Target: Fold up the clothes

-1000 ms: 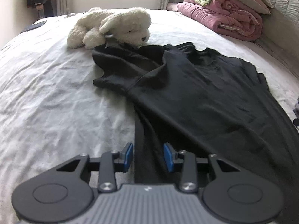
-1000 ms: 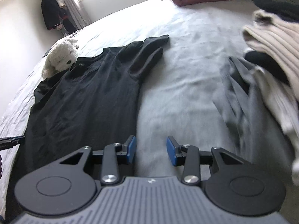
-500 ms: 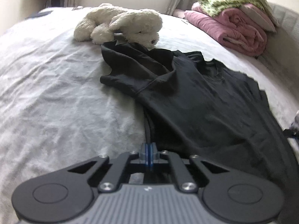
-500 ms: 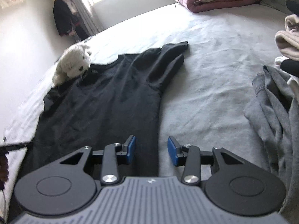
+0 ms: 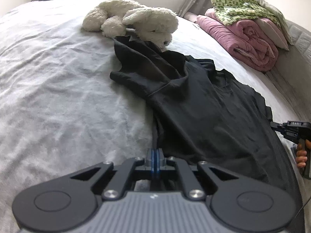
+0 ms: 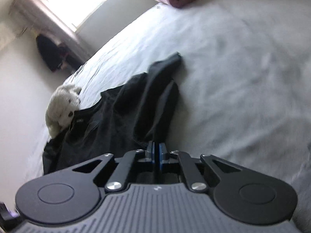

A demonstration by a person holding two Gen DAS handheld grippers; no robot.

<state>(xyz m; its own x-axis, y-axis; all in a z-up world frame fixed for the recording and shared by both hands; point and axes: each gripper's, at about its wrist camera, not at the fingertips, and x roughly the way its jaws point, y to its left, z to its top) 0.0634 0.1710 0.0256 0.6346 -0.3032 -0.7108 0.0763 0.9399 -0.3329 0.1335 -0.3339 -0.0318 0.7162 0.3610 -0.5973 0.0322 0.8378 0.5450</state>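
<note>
Grippers pinched on shirt hem, both sides.
Left gripper [image 5: 155, 156] and right gripper [image 6: 156, 152] each clamp black T-shirt [image 5: 204, 116] edge; shirt flat on bed [image 5: 58, 97], collar by plush dog [image 5: 136, 21].

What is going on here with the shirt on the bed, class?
A person is folding a black shirt spread on a bed, with a hand-held gripper in each hand. The left gripper is shut on the shirt's hem at one bottom corner, and the right gripper is shut on the other side's edge. No fold is made yet. A plush dog lies on one sleeve, and folded blankets sit at the far side.
</note>
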